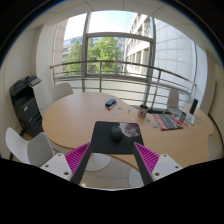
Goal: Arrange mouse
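Your claw has black fingers, and each carries a magenta pad with a ridged, striped texture. The bench ahead of you is light tan wood. On it lies a black mouse mat with a dark grey mouse at its edge. The chairs around the bench are white. Beyond the window, you see green foliage and pale sky.

What I can't make out from here

The mouse on the black mat is too small to read; clutter at the bench's far side blurs together, my gripper cut off below
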